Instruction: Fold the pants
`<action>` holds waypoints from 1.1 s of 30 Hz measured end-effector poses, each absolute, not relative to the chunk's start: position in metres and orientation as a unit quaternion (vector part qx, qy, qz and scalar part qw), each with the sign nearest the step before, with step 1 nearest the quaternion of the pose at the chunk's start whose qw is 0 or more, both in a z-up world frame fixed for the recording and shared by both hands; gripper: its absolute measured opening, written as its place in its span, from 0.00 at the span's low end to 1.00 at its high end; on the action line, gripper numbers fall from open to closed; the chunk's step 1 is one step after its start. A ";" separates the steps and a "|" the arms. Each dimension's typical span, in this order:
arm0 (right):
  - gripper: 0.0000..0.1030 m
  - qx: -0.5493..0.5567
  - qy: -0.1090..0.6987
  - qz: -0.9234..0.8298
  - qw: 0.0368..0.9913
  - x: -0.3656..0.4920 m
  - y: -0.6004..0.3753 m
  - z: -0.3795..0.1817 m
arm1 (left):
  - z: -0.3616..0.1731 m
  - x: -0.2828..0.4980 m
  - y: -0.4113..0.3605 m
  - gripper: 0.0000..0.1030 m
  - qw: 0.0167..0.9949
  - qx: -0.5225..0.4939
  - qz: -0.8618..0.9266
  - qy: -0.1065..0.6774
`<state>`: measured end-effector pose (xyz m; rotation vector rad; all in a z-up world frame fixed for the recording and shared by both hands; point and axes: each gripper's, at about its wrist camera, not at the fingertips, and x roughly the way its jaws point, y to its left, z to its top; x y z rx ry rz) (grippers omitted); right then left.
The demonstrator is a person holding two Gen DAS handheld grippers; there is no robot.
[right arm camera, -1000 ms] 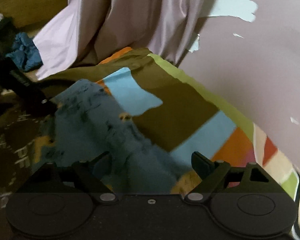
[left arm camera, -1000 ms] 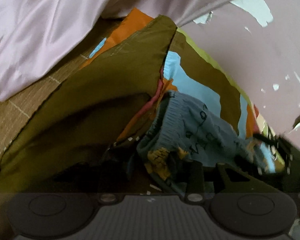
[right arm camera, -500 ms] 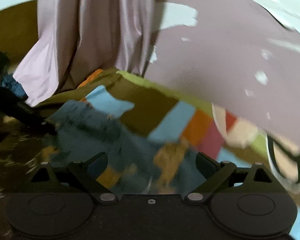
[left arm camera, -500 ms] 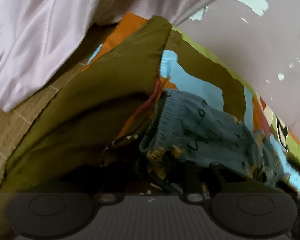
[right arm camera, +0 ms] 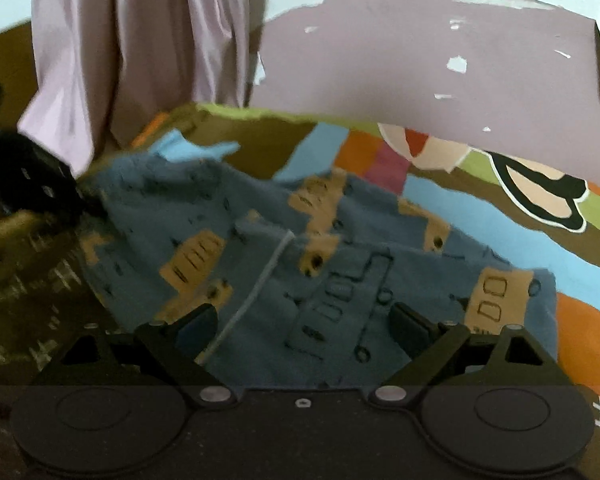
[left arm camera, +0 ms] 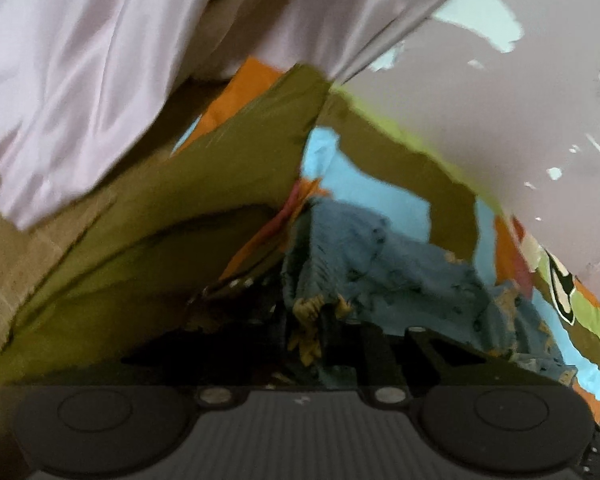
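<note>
Pants gripped at one edge, folding barely begun

The blue patterned pants lie rumpled on a bed covered by a patchwork bedspread in brown, sky blue, orange and green; no neat fold shows, so by my reading nearly all the folding is still to do. The left gripper has just been closing its jaws and now pinches the ribbed edge of the pants, at the pants' left end in the right wrist view. The right gripper hovers over the near part of the pants, jaws spread wide and holding nothing. Beyond the pants, a pale pink curtain hangs beside a mauve wall with peeling paint.
</note>
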<state>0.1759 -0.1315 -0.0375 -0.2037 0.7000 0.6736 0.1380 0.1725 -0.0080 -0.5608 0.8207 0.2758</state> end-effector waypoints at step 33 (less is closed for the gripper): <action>0.93 -0.095 0.331 0.330 0.879 0.169 -0.138 -0.037 | -0.020 0.141 0.167 0.53 0.871 -0.179 0.147 0.433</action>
